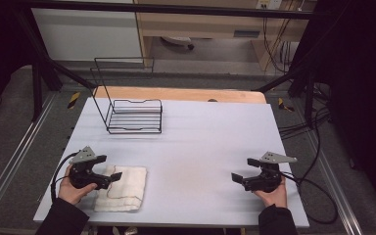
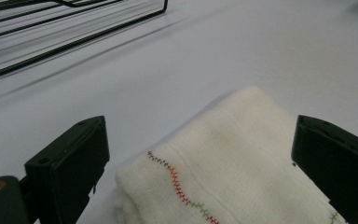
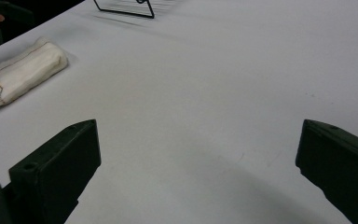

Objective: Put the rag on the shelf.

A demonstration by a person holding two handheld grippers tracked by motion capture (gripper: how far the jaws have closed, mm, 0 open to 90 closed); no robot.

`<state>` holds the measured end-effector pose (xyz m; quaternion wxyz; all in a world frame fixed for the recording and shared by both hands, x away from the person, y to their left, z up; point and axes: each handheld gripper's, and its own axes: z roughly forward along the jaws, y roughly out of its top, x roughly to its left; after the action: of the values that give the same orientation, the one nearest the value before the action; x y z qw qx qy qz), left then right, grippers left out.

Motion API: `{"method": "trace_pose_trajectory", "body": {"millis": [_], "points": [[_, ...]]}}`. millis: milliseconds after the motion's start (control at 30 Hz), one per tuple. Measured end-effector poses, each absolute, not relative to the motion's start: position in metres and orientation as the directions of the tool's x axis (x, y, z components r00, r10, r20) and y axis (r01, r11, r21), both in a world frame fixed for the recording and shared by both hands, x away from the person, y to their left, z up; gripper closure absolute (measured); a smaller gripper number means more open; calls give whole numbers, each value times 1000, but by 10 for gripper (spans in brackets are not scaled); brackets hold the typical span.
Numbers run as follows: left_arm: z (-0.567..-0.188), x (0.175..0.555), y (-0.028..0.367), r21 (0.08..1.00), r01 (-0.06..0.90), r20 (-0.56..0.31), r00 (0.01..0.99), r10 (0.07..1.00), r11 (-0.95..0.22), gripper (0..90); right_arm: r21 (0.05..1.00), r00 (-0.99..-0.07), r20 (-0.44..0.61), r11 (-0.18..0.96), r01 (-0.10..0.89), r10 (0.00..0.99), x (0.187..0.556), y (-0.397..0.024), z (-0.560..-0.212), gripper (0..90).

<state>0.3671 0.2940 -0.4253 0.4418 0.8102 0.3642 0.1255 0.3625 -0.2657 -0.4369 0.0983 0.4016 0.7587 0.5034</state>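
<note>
cloth (image 1: pixel 122 188): cream-white, edged with a zigzag stitch running red into green | table (image 1: pixel 200 142): pale bluish-white top, light wood strip at the far edge | wire rack (image 1: pixel 134 116): black | left gripper (image 1: pixel 111 169) and right gripper (image 1: pixel 241 170): black jaws, grey plates on top | sleeves: dark

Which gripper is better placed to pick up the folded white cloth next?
Left. The left gripper is open right at the cloth, which lies between its jaws; the right gripper is open over bare table, far off.
</note>
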Motion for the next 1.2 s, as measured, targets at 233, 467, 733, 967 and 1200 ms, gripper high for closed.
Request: {"method": "trace_pose_trajectory", "body": {"millis": [233, 467, 733, 967, 1200], "points": [[-425, 367, 292, 808, 477, -116, 705, 700, -346, 41, 847, -659, 249, 171, 504, 709, 363, -267, -437, 5], [-424, 367, 289, 807, 473, -109, 709, 696, -355, 41, 846, -659, 252, 169, 506, 708, 362, -266, -437, 5], [-420, 369, 286, 810, 471, -123, 719, 684, -349, 36, 845, -657, 257, 164, 508, 709, 361, -266, -436, 4], [-414, 371, 279, 802, 469, -102, 717, 690, -370, 35, 843, -656, 250, 173, 509, 712, 362, -266, -436, 5], [-405, 378, 268, 794, 475, -84, 704, 706, -379, 45, 841, -655, 247, 178, 511, 714, 362, -265, -437, 5]]}}
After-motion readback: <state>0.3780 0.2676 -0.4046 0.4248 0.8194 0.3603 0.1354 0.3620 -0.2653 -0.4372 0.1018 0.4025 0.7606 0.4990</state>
